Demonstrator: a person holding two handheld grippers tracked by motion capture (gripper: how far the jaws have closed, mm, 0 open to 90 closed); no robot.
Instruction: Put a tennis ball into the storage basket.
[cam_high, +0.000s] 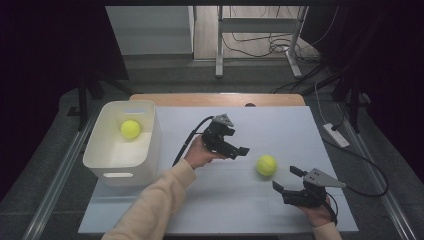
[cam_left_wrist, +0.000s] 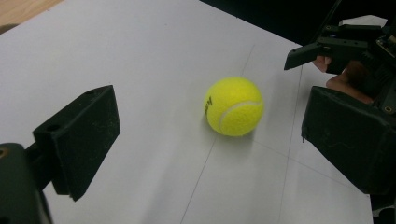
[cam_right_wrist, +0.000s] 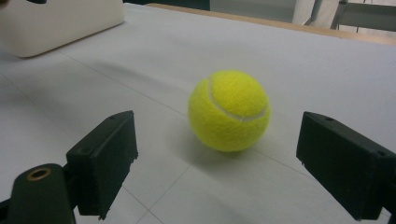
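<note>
A yellow tennis ball (cam_high: 266, 165) lies on the white table mat, right of centre. My left gripper (cam_high: 237, 142) hovers just left of it, open, jaws aimed at the ball with nothing between them. In the left gripper view the ball (cam_left_wrist: 233, 106) rests ahead of the spread jaws of that gripper (cam_left_wrist: 210, 142). My right gripper (cam_high: 286, 178) sits low, near and to the right of the ball, open and pointed at it. In the right gripper view the ball (cam_right_wrist: 229, 109) is close in front of this gripper (cam_right_wrist: 224, 165), apart from both jaws. A second tennis ball (cam_high: 130, 129) sits inside the white bin (cam_high: 150, 145).
The white bin (cam_right_wrist: 60, 23) stands at the mat's left side. The mat (cam_high: 280, 125) covers a wooden table whose far edge (cam_high: 215, 99) shows. The right gripper (cam_left_wrist: 336, 46) appears beyond the ball in the left gripper view. Desk legs and cables lie on the floor behind.
</note>
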